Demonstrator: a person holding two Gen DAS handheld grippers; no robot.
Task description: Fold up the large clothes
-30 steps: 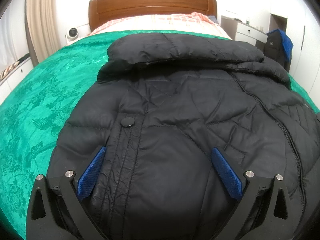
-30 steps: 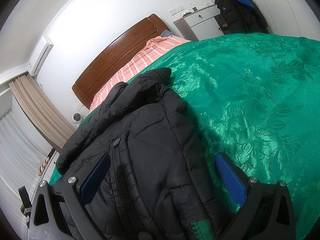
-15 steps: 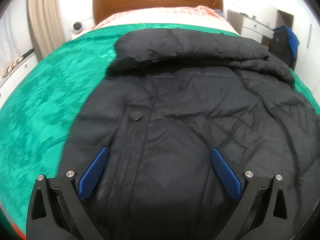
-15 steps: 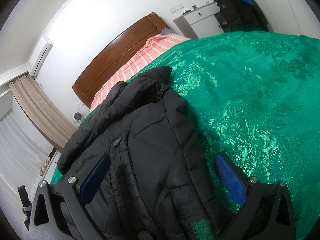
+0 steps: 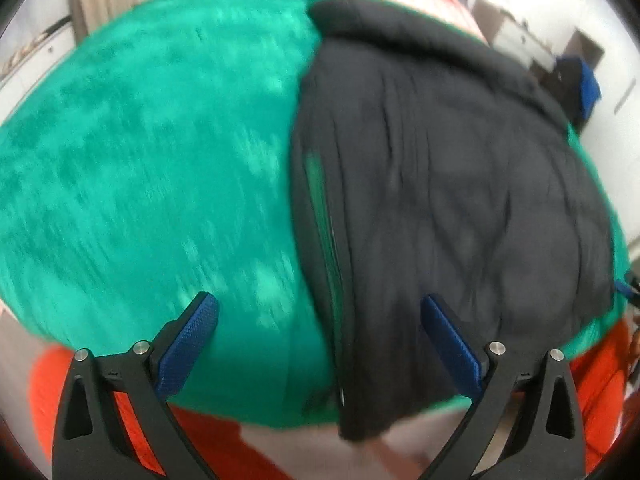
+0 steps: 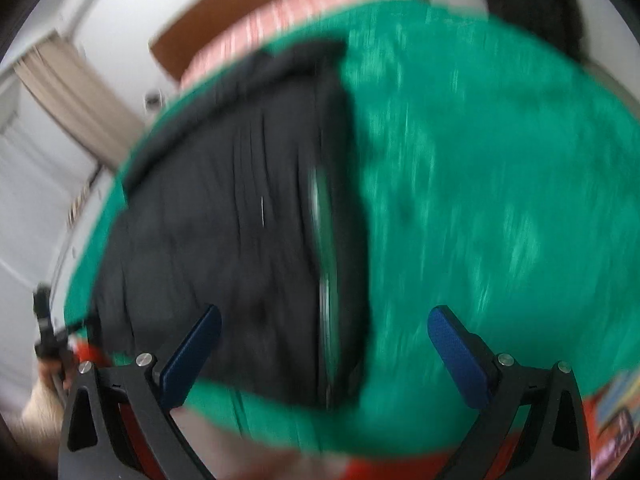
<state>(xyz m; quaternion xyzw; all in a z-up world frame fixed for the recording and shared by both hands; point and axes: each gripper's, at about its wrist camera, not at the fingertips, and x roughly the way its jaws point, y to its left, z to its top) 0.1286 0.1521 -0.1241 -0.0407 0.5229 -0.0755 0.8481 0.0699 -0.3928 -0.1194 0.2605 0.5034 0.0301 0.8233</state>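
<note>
Since 1 second ago both tools have pulled back off the jacket [image 5: 440, 184]; left tool [image 5: 318, 332] and right tool [image 6: 324, 340] gape wide, empty; the jacket lies folded narrow on the bed [image 5: 140, 160]; a crosswise fold seems left.

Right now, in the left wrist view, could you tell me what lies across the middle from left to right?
Green bedspread → black jacket → blue garment hanging by the wall.

One black coat [image 5: 448, 184] lies on one green bed cover [image 5: 152, 168]. Two grippers, left [image 5: 320, 344] and right [image 6: 324, 354], hang near the coat, each with two blue fingers [image 5: 188, 344] spread apart.
</note>
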